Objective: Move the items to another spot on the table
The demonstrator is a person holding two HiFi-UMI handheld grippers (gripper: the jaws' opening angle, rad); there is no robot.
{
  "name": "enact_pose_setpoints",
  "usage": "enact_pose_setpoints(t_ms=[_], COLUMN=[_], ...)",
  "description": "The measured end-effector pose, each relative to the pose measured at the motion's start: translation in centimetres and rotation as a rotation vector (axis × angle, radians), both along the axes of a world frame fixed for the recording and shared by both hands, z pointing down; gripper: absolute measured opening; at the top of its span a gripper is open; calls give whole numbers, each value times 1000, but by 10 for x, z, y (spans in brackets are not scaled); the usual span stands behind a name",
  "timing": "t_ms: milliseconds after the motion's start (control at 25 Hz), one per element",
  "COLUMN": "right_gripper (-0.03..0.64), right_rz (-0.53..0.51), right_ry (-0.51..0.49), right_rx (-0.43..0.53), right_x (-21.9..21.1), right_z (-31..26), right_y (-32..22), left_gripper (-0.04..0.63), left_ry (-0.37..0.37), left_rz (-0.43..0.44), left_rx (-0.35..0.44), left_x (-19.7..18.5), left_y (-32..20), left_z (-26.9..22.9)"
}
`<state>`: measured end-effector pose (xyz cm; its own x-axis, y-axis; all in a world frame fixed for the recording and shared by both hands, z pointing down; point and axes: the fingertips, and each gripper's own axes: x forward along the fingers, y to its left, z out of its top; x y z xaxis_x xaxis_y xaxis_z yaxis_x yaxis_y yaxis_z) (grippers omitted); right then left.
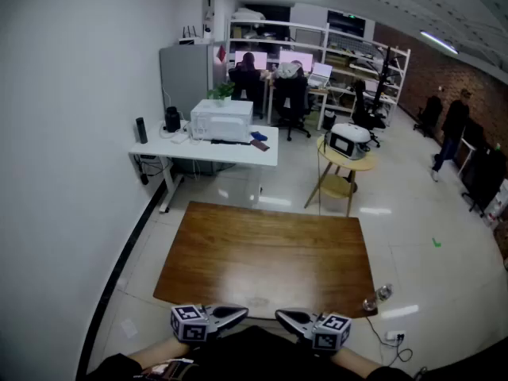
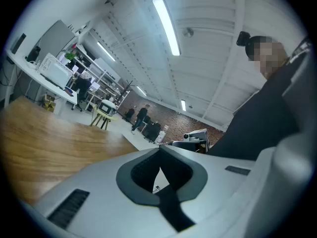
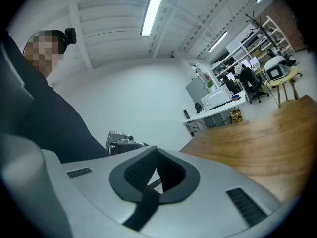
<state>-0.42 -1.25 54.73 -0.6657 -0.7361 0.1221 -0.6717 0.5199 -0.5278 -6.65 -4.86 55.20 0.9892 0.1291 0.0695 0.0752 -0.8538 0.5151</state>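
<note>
Wooden table [image 1: 266, 252] is before me; left gripper [image 1: 240, 313] and right gripper [image 1: 282, 316] hang at its near edge, jaws together and empty. Small clear bottle [image 1: 378, 297] sits by the near right corner, well apart from both.

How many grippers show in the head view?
2: left gripper just short of the table's near edge, right gripper beside it, tips facing each other.

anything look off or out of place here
A clear bottle seems to lie on the floor beside the wooden table, at its near right corner, rather than on it; the tabletop itself holds nothing to move.
</note>
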Motion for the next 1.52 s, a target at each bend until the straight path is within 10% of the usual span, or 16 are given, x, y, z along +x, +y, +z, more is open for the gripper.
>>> enact_pose_setpoints(t_ms=[480,880,1280,1520], right_gripper=[-12,-12,-12,-12], right_rz=[150,251,408,611], right_ry=[11,54,26,2], right_rx=[-48,46,-18,-78], right_x=[39,229,317,357], right_z=[15,6,30,31], right_y=[41,156,201,219], left_gripper=[-8,-8,-8,365], left_ry=[-79,-155,-300,-365], left_rz=[211,284,375,490], left_rx=[-60,94,348,412], left_x=[54,244,370,440], left_y=[29,121,140,135], left_z=[34,45,112,181])
